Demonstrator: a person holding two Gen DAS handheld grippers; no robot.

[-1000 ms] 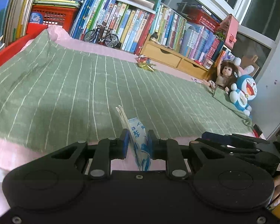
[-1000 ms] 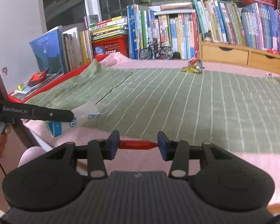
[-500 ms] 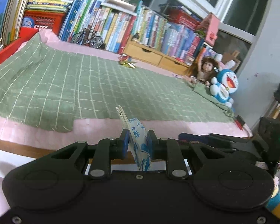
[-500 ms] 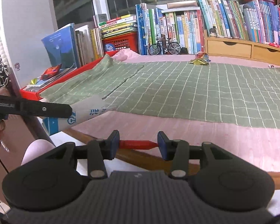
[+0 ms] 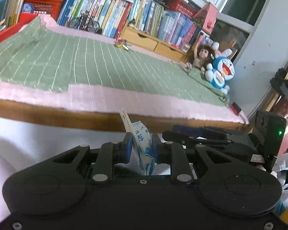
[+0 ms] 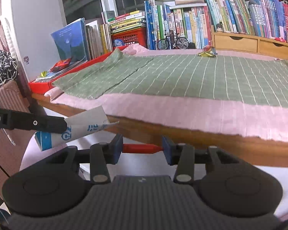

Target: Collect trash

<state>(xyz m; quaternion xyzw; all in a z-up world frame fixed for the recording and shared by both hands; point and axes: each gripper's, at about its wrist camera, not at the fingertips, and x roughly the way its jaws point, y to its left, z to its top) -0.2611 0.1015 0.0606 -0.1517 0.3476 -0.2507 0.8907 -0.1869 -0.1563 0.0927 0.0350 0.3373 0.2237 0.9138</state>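
Currently the left gripper (image 5: 141,146) pinches a flat white-and-blue printed paper packet (image 5: 142,143) upright, while the right gripper (image 6: 142,149) clamps a slim red wrapper (image 6: 141,148) crosswise, both before the pink-covered bed's wooden edge (image 6: 201,134).

I see a green checked cloth (image 5: 98,65) lying over a pink sheet (image 6: 201,113) on a wooden-edged platform (image 6: 211,143). Books (image 6: 192,25) line the back; a model bicycle (image 6: 172,41) stands before them. Doll (image 5: 198,55) beside blue plush toy (image 5: 220,72), touching.
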